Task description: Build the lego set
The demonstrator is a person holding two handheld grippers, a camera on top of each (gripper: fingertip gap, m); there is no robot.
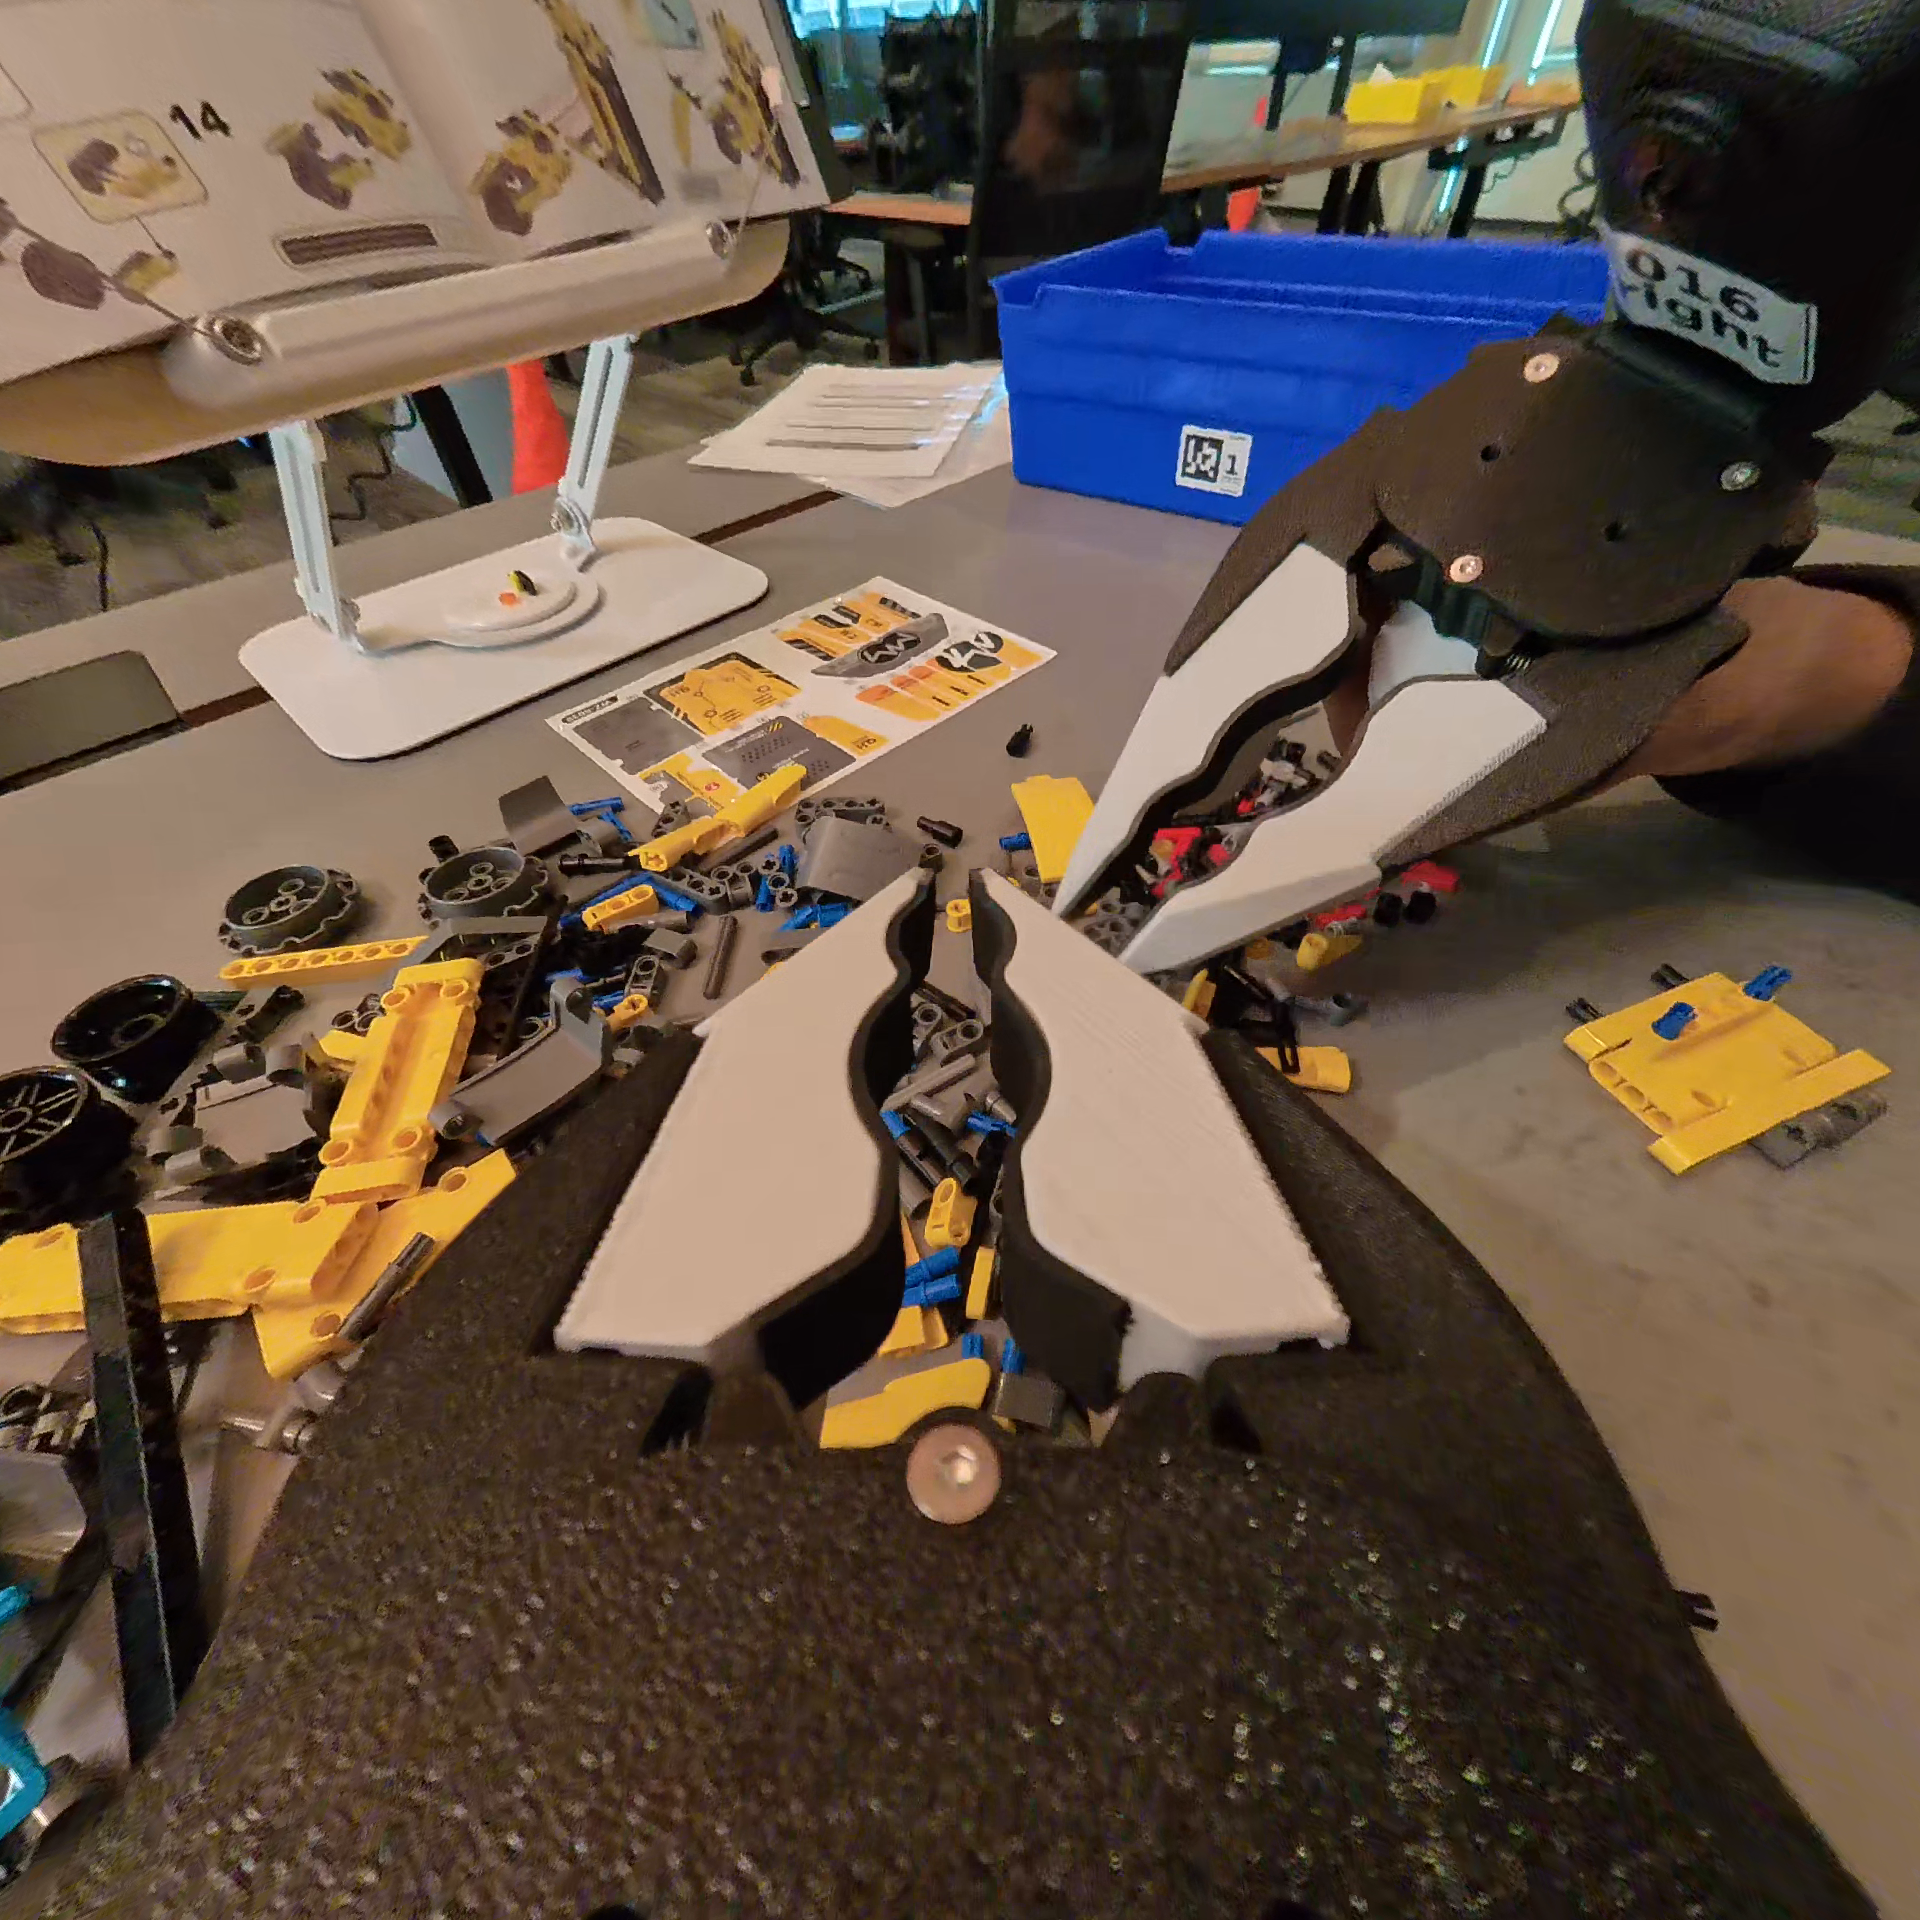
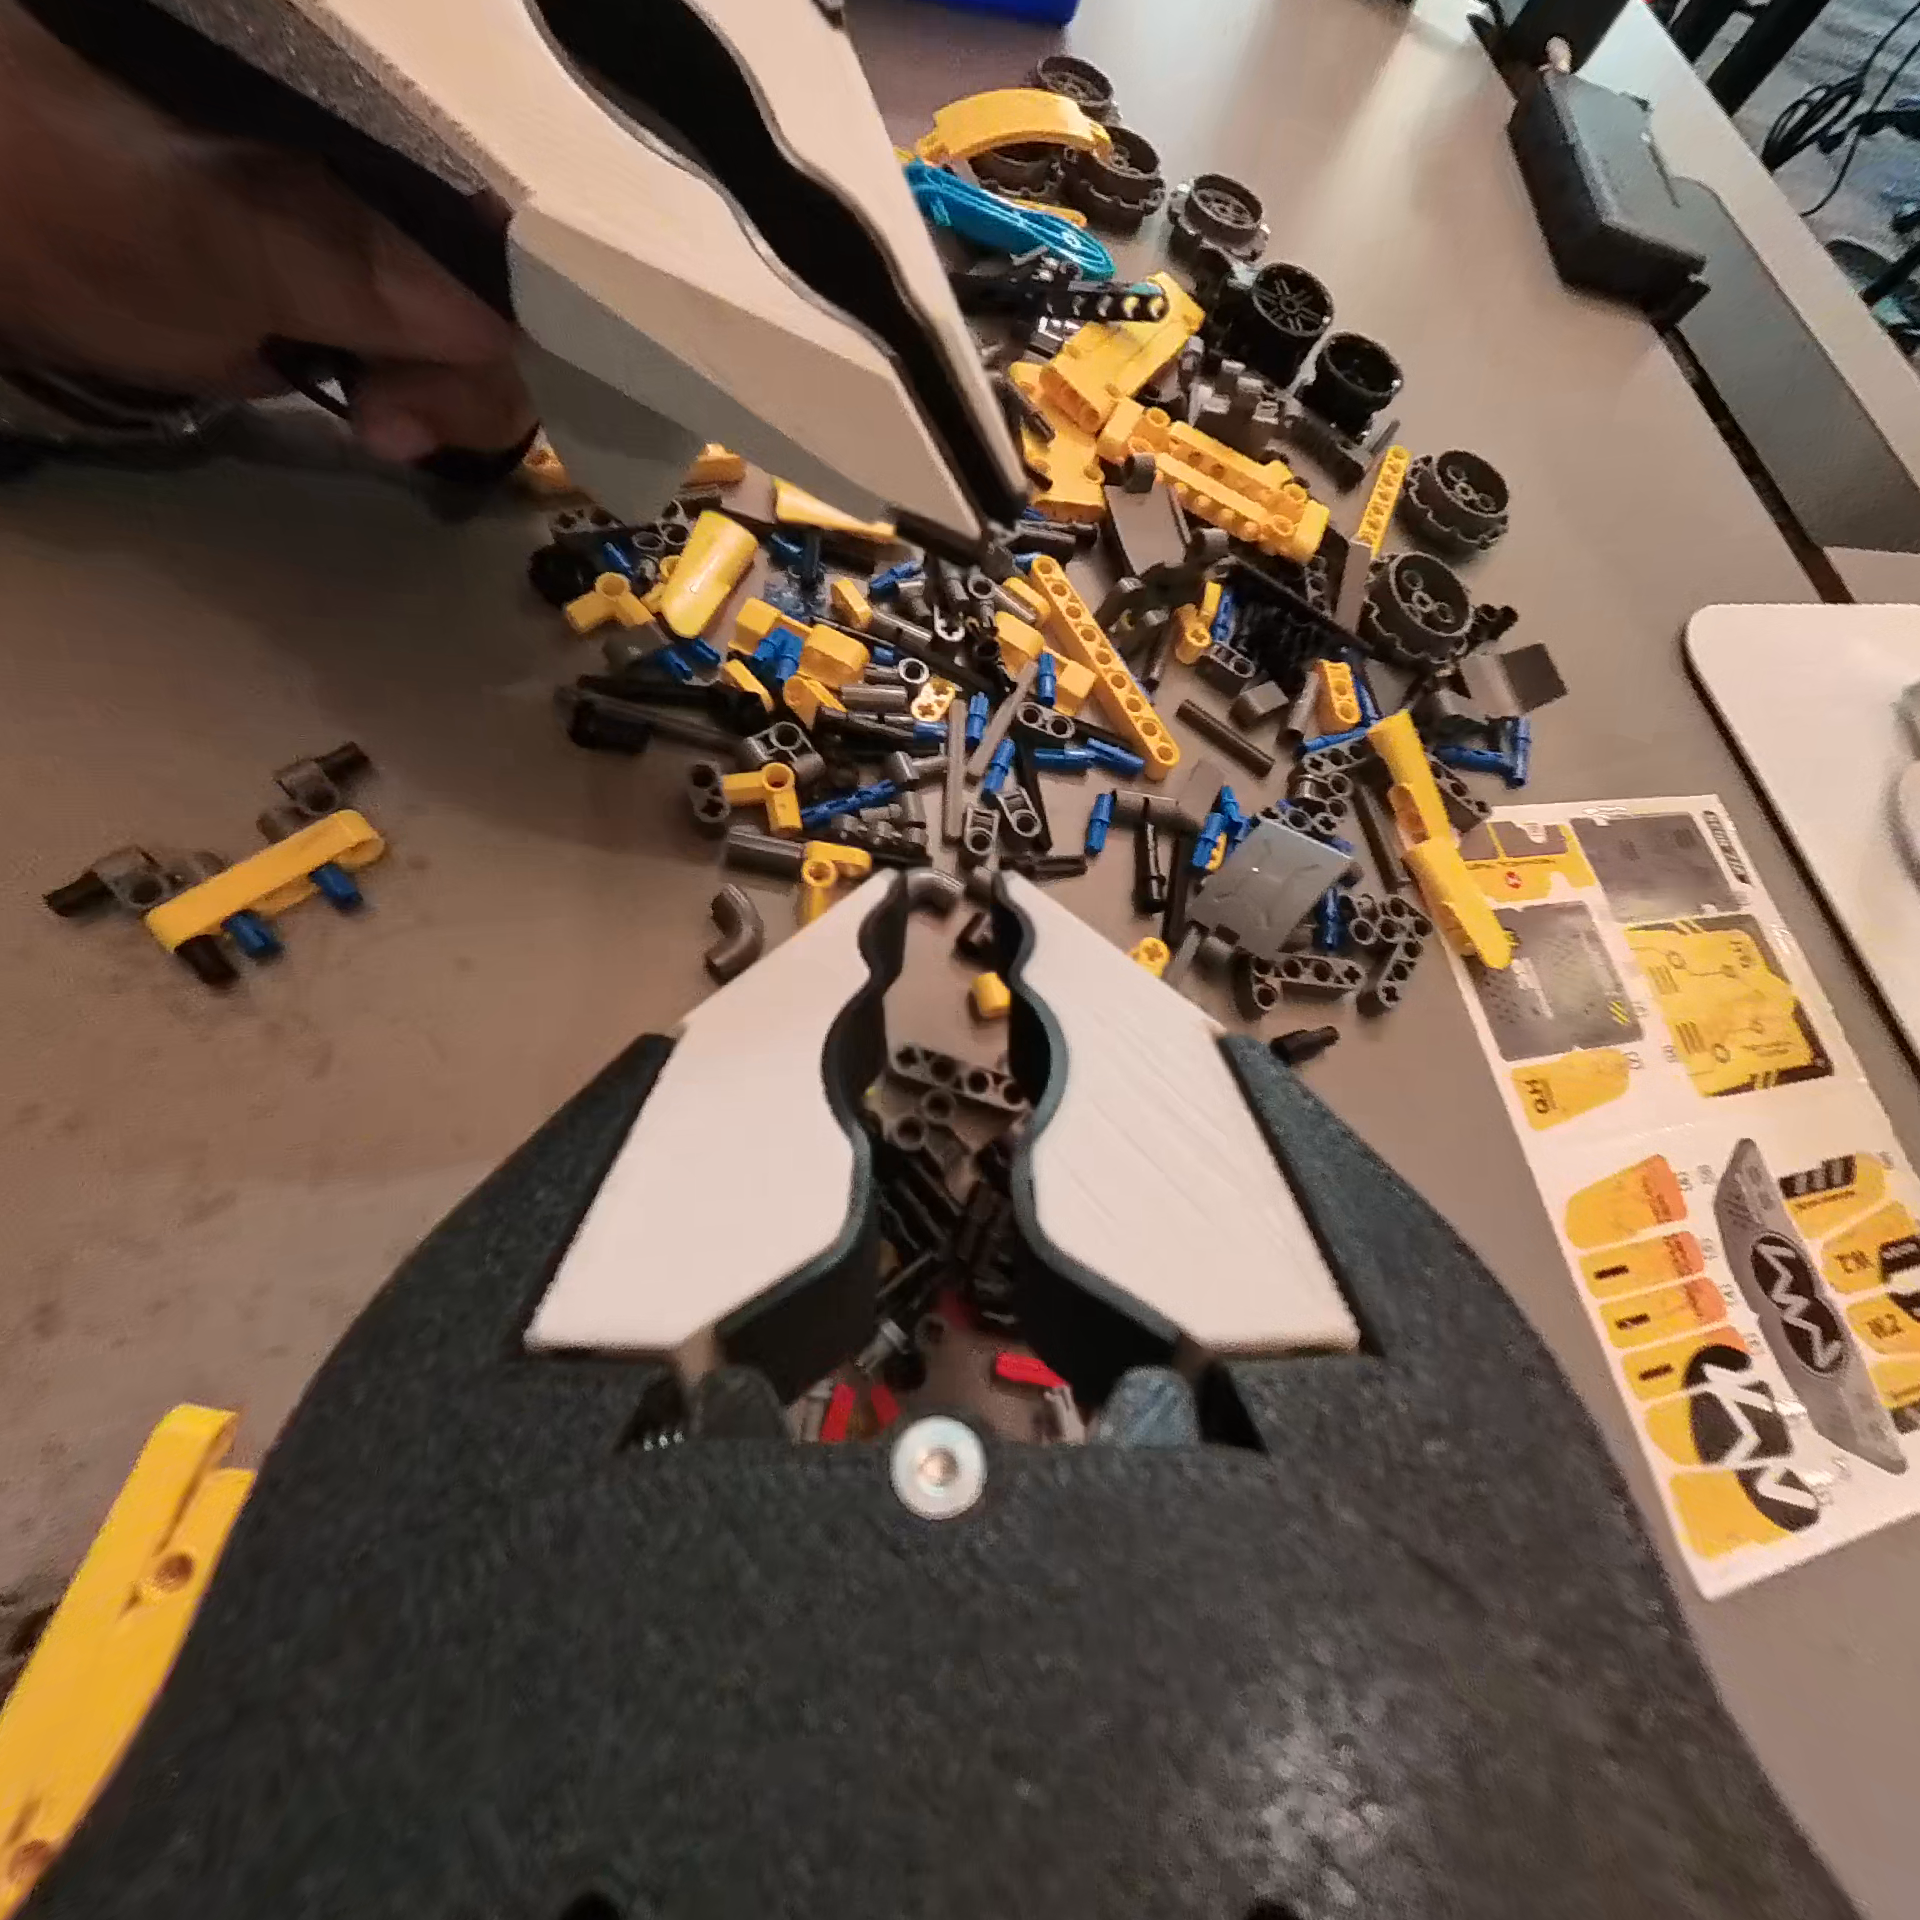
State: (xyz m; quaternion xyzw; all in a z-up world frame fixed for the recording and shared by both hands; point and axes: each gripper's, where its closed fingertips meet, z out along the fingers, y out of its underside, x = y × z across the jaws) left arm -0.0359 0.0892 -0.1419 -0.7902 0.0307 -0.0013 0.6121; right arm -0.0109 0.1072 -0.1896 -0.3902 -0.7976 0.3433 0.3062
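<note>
Grey worktop (image 1: 1039,540) is carrying a loose pile of toy building parts (image 1: 644,935), yellow, grey, black and blue, spreading across the middle of both views.

In the left wrist view, the left claw (image 1: 948,883) is reaching up from the bottom of the frame with its tips hovering over the pile at centre. Its jaws are standing narrow, a slim gap between the tips, and nothing is gripped there. The right claw (image 1: 1091,935) is slanting down from the upper right, its tips among the parts just beside the left claw's tips. A small yellow assembly with blue pins (image 1: 1714,1070) is lying apart at the right edge. A sticker sheet (image 1: 800,686) is lying flat above centre, a blue bin (image 1: 1247,364) is sitting behind it at upper right, and an open instruction booklet on a white stand (image 1: 499,644) is filling the upper left.

In the right wrist view, the right claw (image 2: 948,883) is pointing into the pile's near edge, jaws narrow, tips just apart, and I cannot tell whether any piece is caught between them. The left claw (image 2: 987,520) is coming down from the upper left onto the pile. Dark wheels (image 2: 1288,301) are lining the pile's upper right.
</note>
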